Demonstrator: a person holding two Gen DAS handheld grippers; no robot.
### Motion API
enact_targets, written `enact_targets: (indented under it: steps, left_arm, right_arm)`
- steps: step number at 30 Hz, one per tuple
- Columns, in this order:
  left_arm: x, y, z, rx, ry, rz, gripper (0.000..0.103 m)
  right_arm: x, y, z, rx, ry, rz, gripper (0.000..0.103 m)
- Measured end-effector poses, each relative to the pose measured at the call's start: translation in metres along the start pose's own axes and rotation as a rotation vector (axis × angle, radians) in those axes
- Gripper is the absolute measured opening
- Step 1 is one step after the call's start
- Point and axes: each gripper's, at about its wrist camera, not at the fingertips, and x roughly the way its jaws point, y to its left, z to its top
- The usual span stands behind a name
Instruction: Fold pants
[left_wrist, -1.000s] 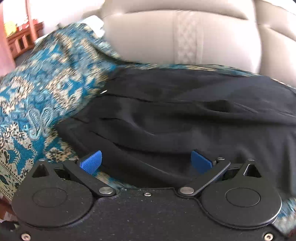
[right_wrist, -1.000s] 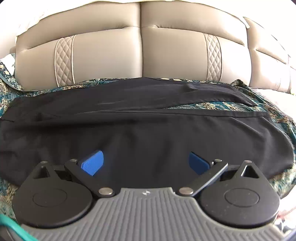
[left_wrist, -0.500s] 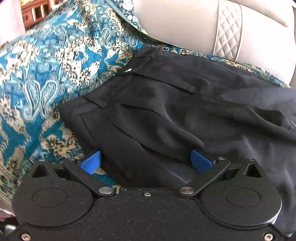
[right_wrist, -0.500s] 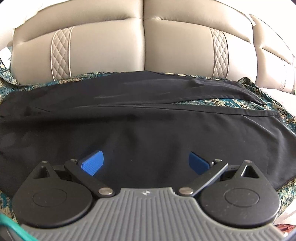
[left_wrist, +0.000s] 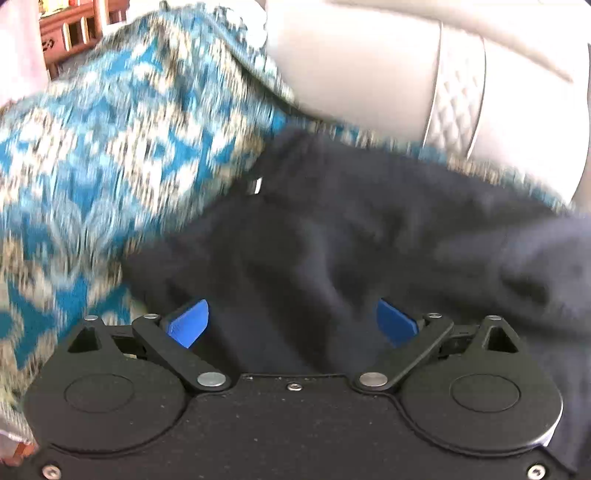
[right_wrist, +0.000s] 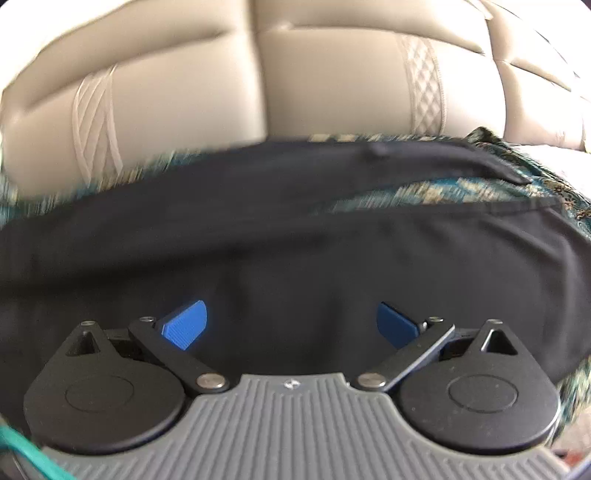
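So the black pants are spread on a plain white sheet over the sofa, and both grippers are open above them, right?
Not quite. The cloth under the black pants is not plain white: it is a blue patterned cover, as the left wrist view shows. The rest holds: it lies over the sofa, and the left gripper and right gripper are open.

Black pants (right_wrist: 295, 236) spread lengthwise across teal patterned cover (right_wrist: 424, 192) on beige leather sofa (right_wrist: 192, 85). Right tool (right_wrist: 291, 325) over near pant leg, blue fingers (right_wrist: 184, 325) wide apart, nothing between. Motion-blurred.
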Motion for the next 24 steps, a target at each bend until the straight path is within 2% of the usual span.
enact_targets:
  steps: [4,7,9,11,14,17,20,22,24]
  left_arm:
    - [0.004,-0.015,0.054,-0.031,-0.001,-0.063,0.098]
    - [0.023,-0.033,0.092,-0.071,0.008,-0.099,0.098]
    - [0.043,-0.047,0.114,-0.078,0.02,-0.106,0.095]
    - [0.067,-0.063,0.132,-0.084,0.041,-0.086,0.089]
    - [0.102,-0.078,0.151,-0.103,0.06,-0.036,0.086]
    - [0.138,-0.081,0.162,-0.196,0.101,0.006,0.082]
    - [0.169,-0.079,0.168,-0.314,0.138,0.016,0.082]
    - [0.183,-0.079,0.168,-0.346,0.138,0.033,0.083]
    - [0.197,-0.082,0.169,-0.342,0.124,0.081,0.083]
  right_arm:
    - [0.021,-0.029,0.06,0.089,0.006,-0.004,0.103]
    - [0.047,-0.051,0.104,0.149,0.004,-0.057,0.102]
    - [0.066,-0.066,0.128,0.194,0.003,-0.09,0.098]
    - [0.087,-0.08,0.149,0.251,0.025,-0.11,0.097]
    - [0.119,-0.098,0.171,0.316,0.048,-0.139,0.092]
    - [0.148,-0.11,0.184,0.363,0.062,-0.159,0.089]
    - [0.176,-0.122,0.193,0.416,0.081,-0.173,0.088]
    - [0.193,-0.126,0.197,0.434,0.093,-0.19,0.087]
    - [0.209,-0.129,0.199,0.434,0.105,-0.203,0.08]
